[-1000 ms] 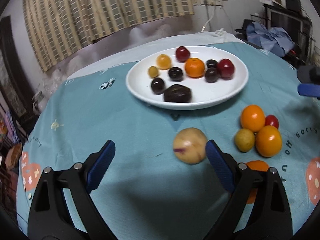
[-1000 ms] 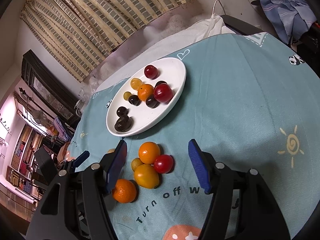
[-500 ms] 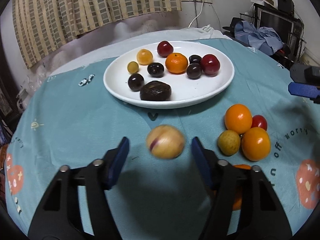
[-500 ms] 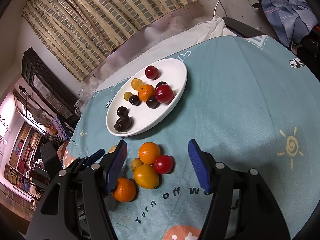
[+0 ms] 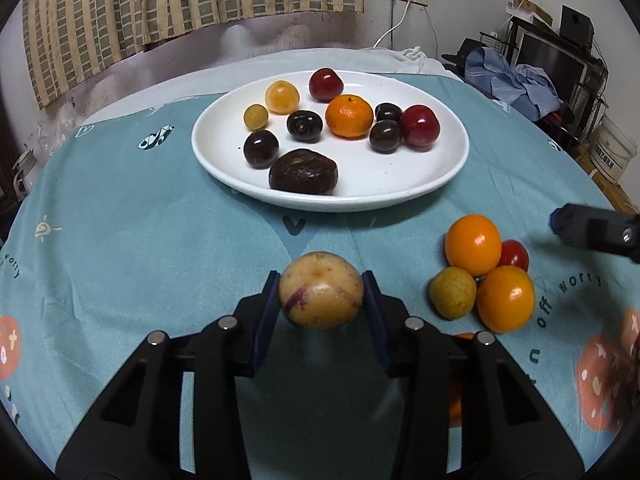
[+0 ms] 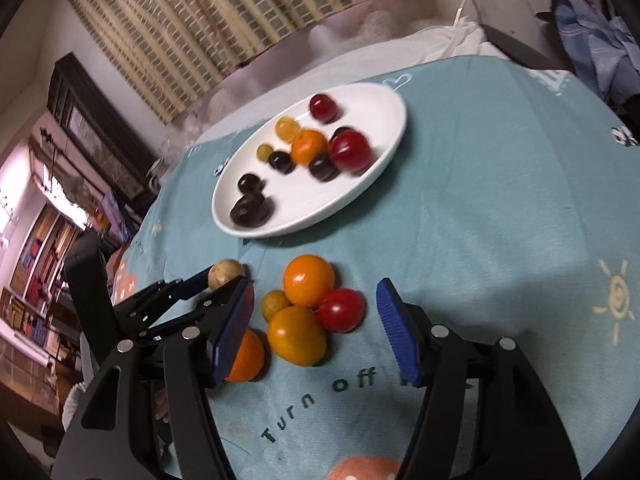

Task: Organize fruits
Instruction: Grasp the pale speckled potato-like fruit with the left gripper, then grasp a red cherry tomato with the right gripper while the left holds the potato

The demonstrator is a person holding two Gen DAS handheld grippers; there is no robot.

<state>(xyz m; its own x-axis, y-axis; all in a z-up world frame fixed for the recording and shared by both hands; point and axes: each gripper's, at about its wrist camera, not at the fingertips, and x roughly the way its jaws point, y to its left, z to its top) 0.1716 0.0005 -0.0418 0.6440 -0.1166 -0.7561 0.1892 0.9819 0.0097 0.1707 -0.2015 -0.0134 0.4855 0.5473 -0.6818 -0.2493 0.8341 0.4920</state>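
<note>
Seen along the left gripper (image 5: 321,294), a round yellowish fruit with a purple blotch (image 5: 321,295) is found clamped between the two blue-padded fingers (image 5: 267,312), whose jaws have just been closing onto it; it sits low over the teal tablecloth (image 5: 140,248) of the tabletop, just short of the white plate (image 5: 400,196) where dark plums, red fruits and a mandarin (image 5: 349,116) are already gathered. The hold is taken across the widest part of the fruit, which is judged the right place: a smooth, round skin can be expected to squirt forward or back if pinched off-centre, and the flesh is probably soft enough to bruise under a hard squeeze, so moderate pressure would be advised. Its weight is judged light. To the right a cluster of two oranges, a small yellow fruit and a red tomato (image 5: 514,255) is seen resting together, touching. From the right wrist view, the same cluster (image 6: 308,312) is seen just ahead of the right gripper (image 6: 316,328), whose fingers (image 6: 394,336) stand apart with nothing pressed between them; a further orange (image 6: 246,358) lies partly behind its left finger. The left gripper (image 6: 224,280) is visible beyond, closed on the yellowish fruit (image 6: 226,273). The clustered fruits would be expected to roll when one is nudged, so each is best taken singly across its middle.
</note>
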